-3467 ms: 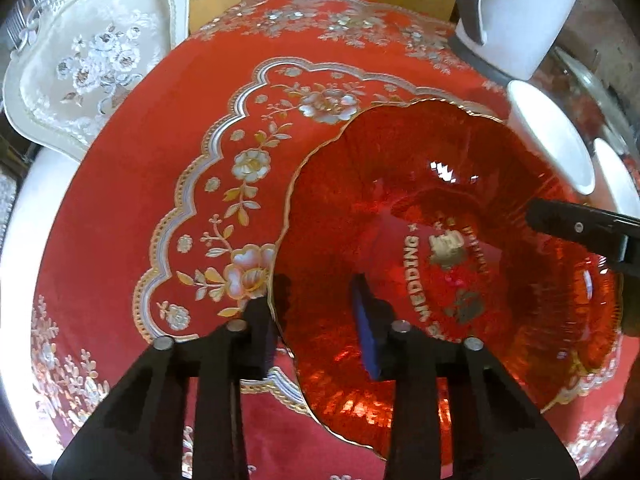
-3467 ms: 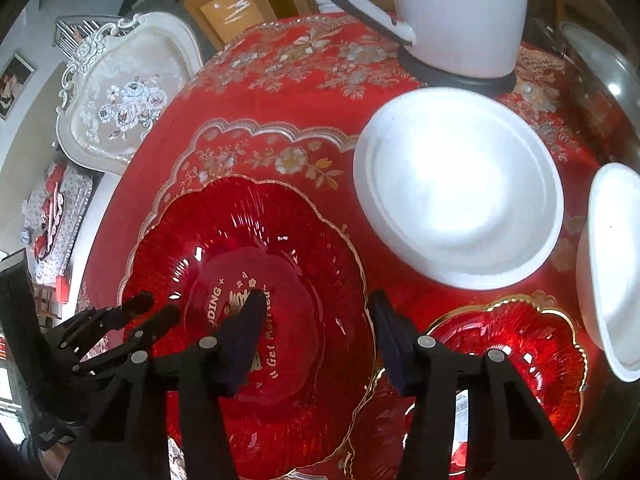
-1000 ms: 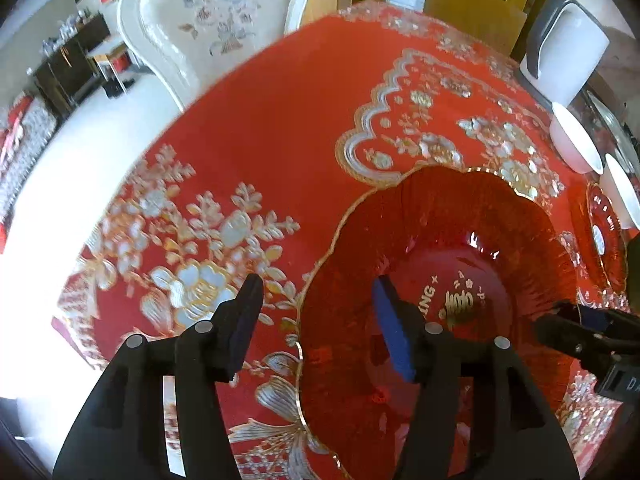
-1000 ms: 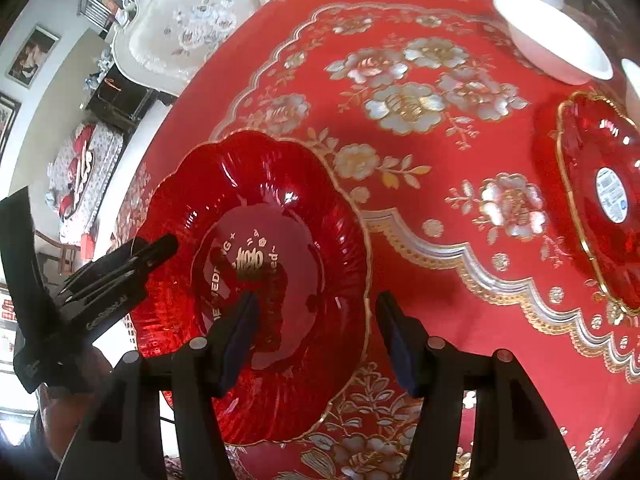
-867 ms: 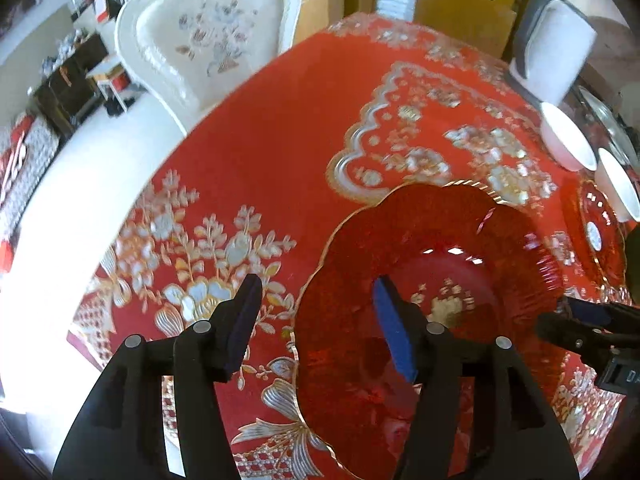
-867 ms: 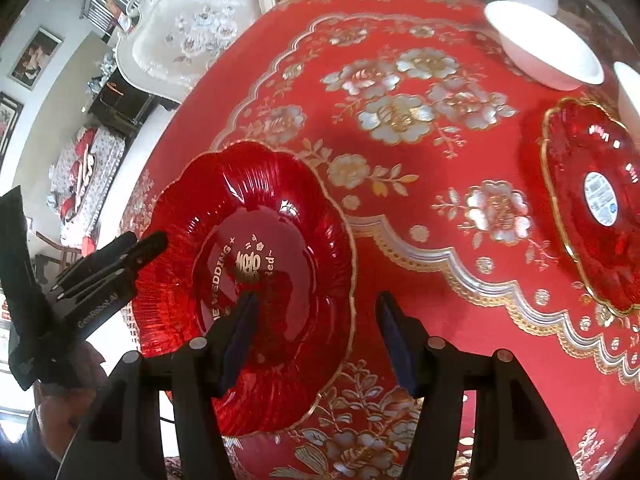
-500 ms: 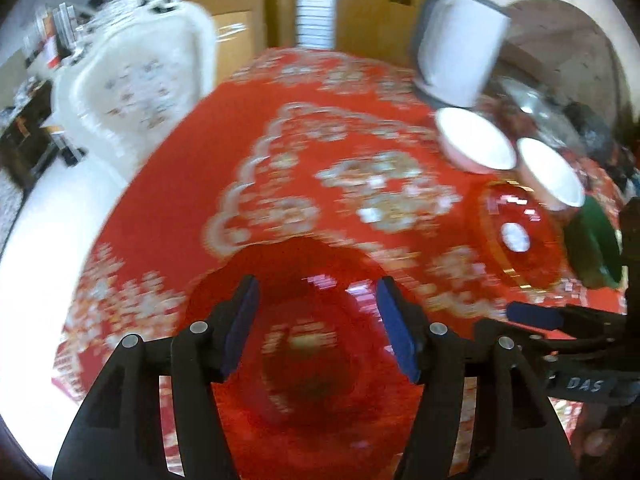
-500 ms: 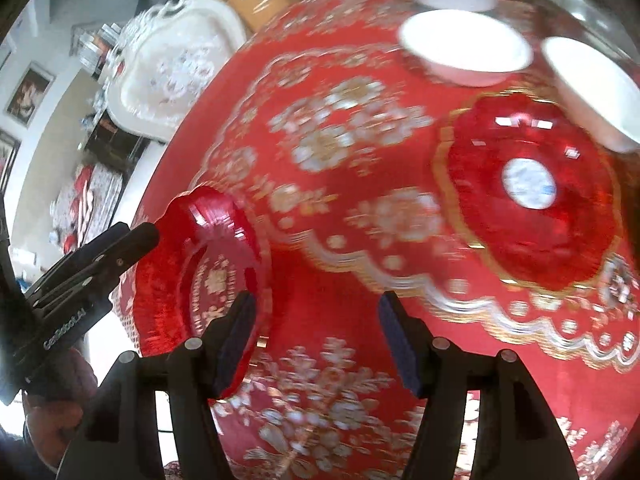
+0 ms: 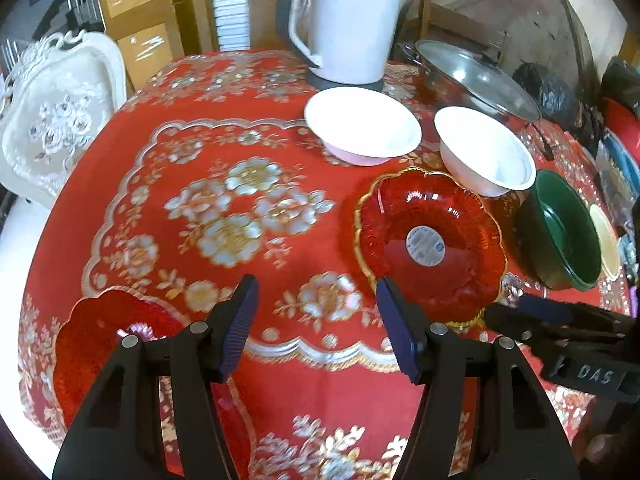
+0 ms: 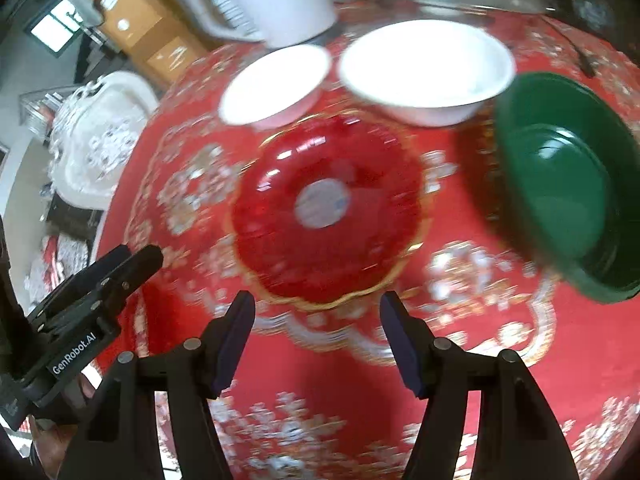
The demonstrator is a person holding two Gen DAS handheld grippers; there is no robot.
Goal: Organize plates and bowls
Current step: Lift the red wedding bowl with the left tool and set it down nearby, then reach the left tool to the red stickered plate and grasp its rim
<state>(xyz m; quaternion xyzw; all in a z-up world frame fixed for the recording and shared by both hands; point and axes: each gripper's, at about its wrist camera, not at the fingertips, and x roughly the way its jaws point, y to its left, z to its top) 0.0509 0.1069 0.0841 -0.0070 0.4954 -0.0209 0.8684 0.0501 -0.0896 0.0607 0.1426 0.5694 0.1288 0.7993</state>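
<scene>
We hold both the left gripper (image 9: 316, 320) and right gripper (image 10: 318, 330) agape and empty above the red tablecloth (image 9: 240, 128); the small red plate (image 9: 430, 240) lies ahead, beside two white bowls (image 9: 362, 130) and a green bowl (image 9: 560, 228).

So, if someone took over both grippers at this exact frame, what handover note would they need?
Left gripper: open, empty, above the red floral tablecloth.
Right gripper: open, empty, just short of the gold-rimmed red glass plate with the round sticker.
A second scalloped red glass plate lies flat near the table's front-left edge.
Two white bowls and a dark green bowl sit behind and right of the sticker plate, all separate.
Nothing stacked yet; grouping plates and bowls remains.
</scene>
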